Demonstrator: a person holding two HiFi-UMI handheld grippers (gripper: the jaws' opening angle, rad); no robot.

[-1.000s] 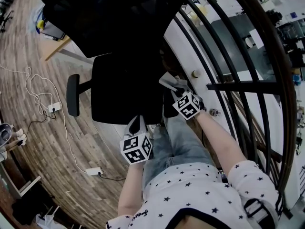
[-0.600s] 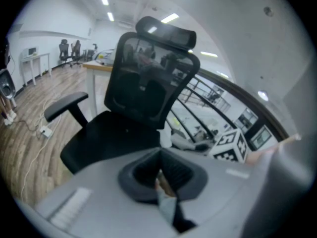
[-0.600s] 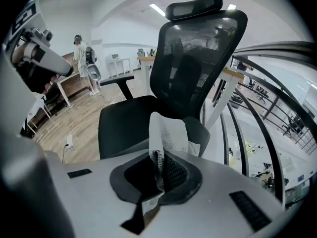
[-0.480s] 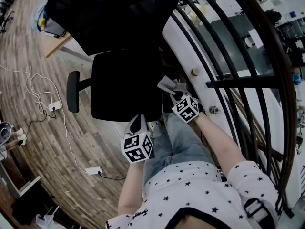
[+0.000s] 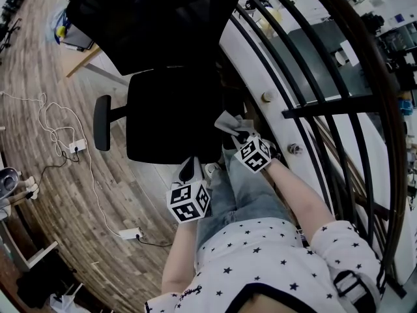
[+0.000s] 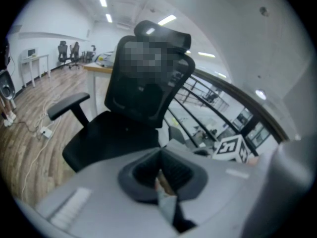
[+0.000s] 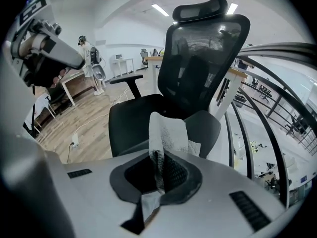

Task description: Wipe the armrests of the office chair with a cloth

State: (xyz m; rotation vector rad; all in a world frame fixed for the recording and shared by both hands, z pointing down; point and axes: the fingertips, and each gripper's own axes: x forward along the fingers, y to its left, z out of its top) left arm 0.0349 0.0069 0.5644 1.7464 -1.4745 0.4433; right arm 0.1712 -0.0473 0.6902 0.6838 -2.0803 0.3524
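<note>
right gripper (image 7: 158, 168) jaws clamped on white cloth (image 7: 167, 132), left gripper (image 6: 159, 176) jaws pressed together, seemingly empty

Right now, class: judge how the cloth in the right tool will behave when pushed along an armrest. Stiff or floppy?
Probably floppy: the cloth creases and folds over above the right tool pinching it. Its open weave looks light, so it may bunch rather than slide flat.
</note>
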